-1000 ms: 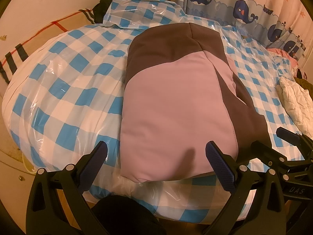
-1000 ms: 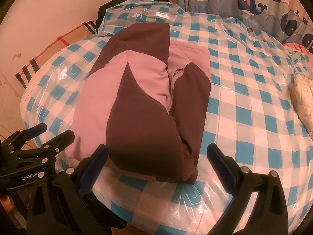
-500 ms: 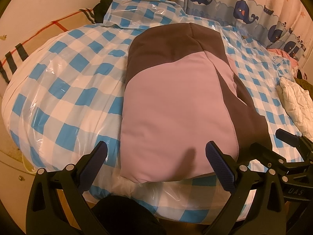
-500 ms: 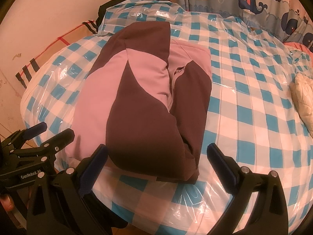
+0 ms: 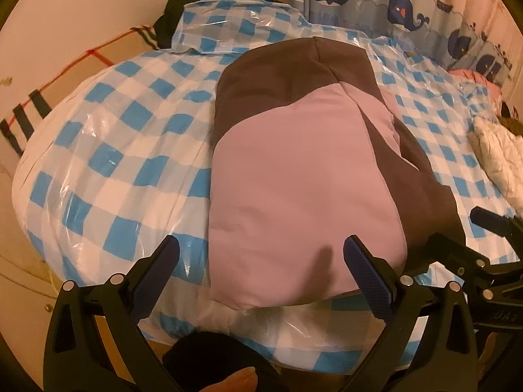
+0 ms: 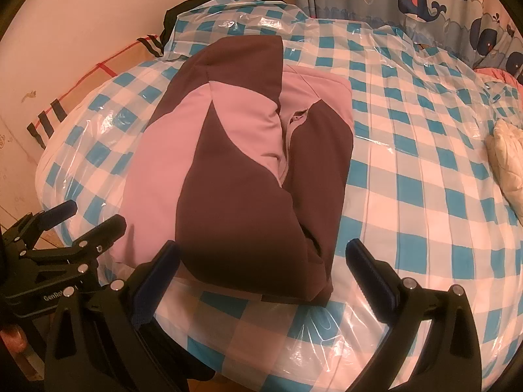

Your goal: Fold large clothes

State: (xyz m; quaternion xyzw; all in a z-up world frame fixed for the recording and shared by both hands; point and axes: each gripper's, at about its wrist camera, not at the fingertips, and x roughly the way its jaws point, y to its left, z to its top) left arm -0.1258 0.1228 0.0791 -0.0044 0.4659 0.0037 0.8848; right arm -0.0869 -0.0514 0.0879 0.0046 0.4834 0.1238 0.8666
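Jacket [image 6: 235,176], pink with dark brown panels: one item, lying folded lengthwise into a long bundle on the plastic-covered blue-and-white checked bedding [image 6: 425,179]. In the right wrist view its near end sits at six o'clock, just short of the bed's edge, and its far end runs up toward twelve. A zip opening shows along the seam where the two halves meet.

Left gripper [image 5: 261,268]: fingers spread wide, empty, hovering over the pink near end of the jacket, not touching it so far as I can judge.

Right gripper [image 6: 261,268]: fingers likewise spread, empty, hovering over the brown near end, the hem lying between the two tips in the view.

Whale-print curtain [image 6: 441,3]: hanging at one to two o'clock, behind the bed.

White quilted item [image 6: 506,160]: at three o'clock on the bedding, well apart from the jacket.

Step in hand, by my reading: side folds look done; both tools are lined up at the near hem for the crosswise fold.

Next move calls for: lowering each gripper onto a near corner, pinching through all the layers, then lifting together and carrying the hem toward twelve o'clock. The slick plastic may let the bundle slide.
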